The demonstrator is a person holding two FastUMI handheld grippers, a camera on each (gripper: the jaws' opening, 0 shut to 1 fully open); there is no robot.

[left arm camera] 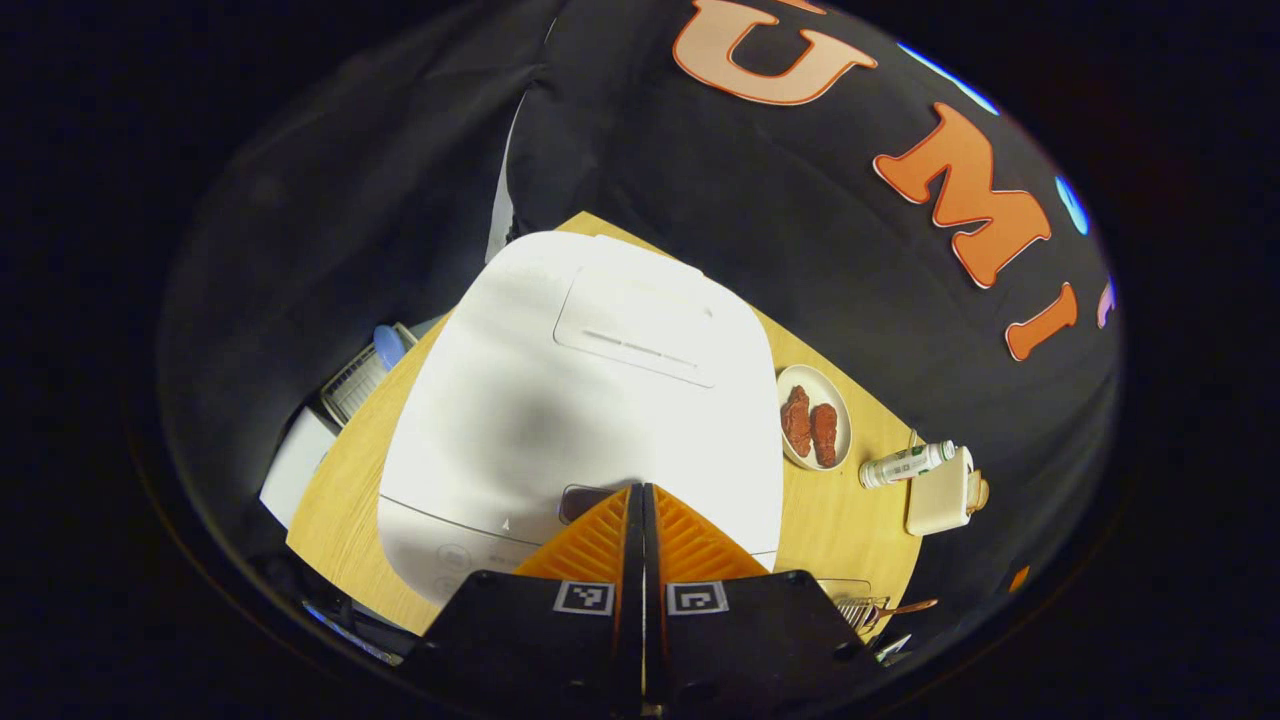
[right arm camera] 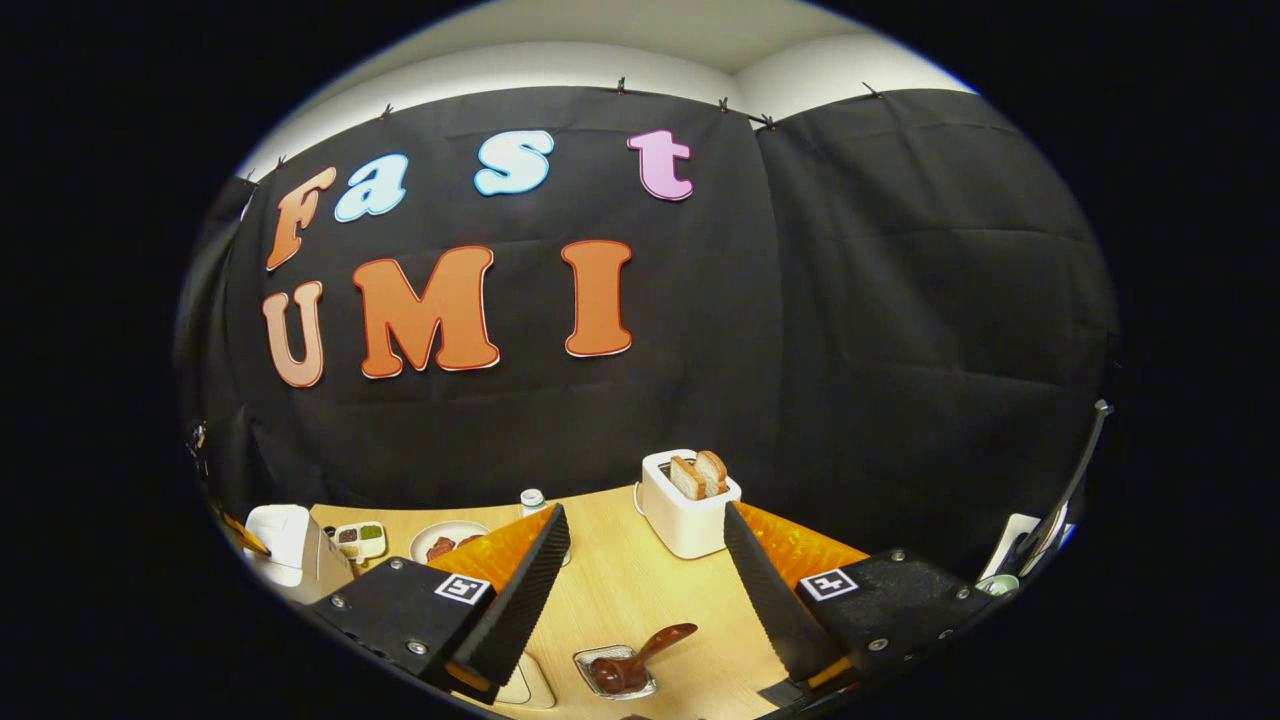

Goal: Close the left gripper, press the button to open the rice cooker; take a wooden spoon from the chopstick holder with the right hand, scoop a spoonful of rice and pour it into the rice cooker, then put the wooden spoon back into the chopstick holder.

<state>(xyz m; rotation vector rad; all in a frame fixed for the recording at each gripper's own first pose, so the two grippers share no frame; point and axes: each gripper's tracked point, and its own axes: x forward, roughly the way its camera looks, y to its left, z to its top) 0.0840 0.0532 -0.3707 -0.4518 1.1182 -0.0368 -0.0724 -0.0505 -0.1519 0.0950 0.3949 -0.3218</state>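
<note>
Right now the left gripper (left arm camera: 642,500) is clenched, its two fingers pressed flat together with nothing between them, tips down at the front edge of the rice cooker (left arm camera: 590,400). They sit right at the dark button (left arm camera: 585,500) on the cooker's front lip; touching or just above, cannot tell. Cooker lid is closed, white, with a raised rectangular panel near its back. The cooker stands on a light wooden table (left arm camera: 330,510).

Outward from there in the left gripper view: a plate (left arm camera: 814,415) with two reddish-brown food pieces just beside the cooker, then a small bottle (left arm camera: 905,465) lying on its side, and next to it a toaster (left arm camera: 940,492). At the lower edge near the gripper body, a wire chopstick holder (left arm camera: 860,607) with a wooden spoon handle sticking out.

The right gripper (right arm camera: 645,545) is released, jaws spread wide, empty, hovering above the table. Below and between its fingers sits a small metal holder (right arm camera: 615,672) with the wooden spoon (right arm camera: 640,655) resting in it, handle tilted up to the right. Spoon is untouched. Farther off in the right gripper view stands the toaster with two bread slices (right arm camera: 698,473) poking up. Off to the left are the bottle, the plate, a small tray with coloured compartments (right arm camera: 360,540), and the white cooker at the table's edge.
</note>
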